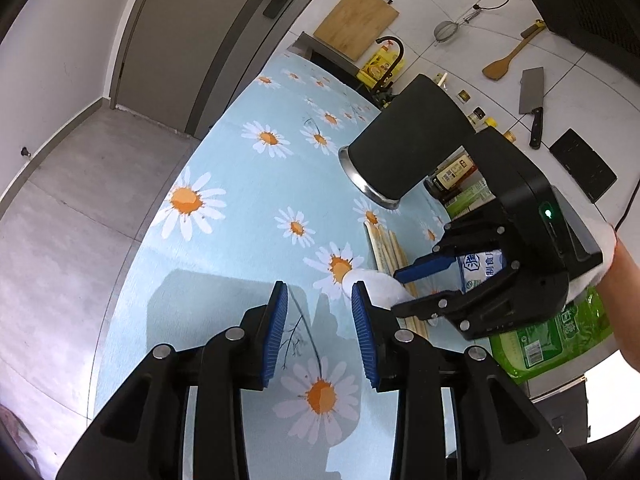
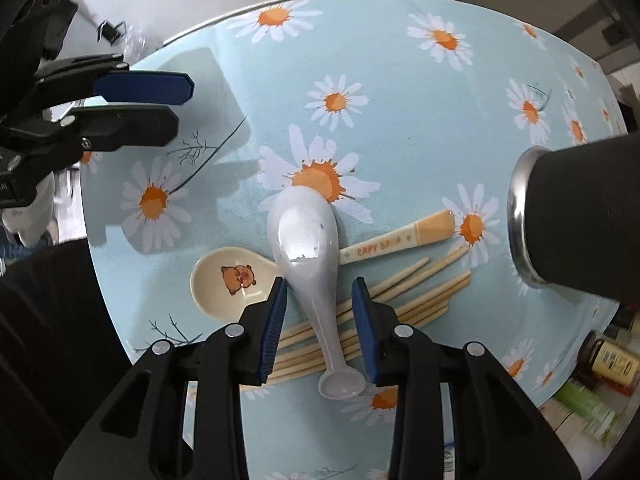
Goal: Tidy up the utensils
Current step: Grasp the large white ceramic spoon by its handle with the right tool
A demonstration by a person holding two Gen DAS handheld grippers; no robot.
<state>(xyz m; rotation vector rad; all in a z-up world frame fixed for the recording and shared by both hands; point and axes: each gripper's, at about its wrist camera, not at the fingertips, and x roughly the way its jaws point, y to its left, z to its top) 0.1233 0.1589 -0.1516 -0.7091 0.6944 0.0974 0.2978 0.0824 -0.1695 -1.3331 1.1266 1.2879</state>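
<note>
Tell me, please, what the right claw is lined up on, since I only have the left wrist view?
Observer: The right claw straddles the white spoon's handle, with a gap at one pad.
Operator: Is anything underneath that spoon?
Observer: Yes, its handle lies across a bundle of chopsticks.
Operator: Are there other utensils I can't see?
Observer: A cream spoon with a cartoon animal lies there too, its handle passing under the white spoon.

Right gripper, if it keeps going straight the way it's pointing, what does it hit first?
Most likely the white spoon: its handle lies between the right gripper pads, untouched, over the chopsticks. Depth is uncertain.
</note>
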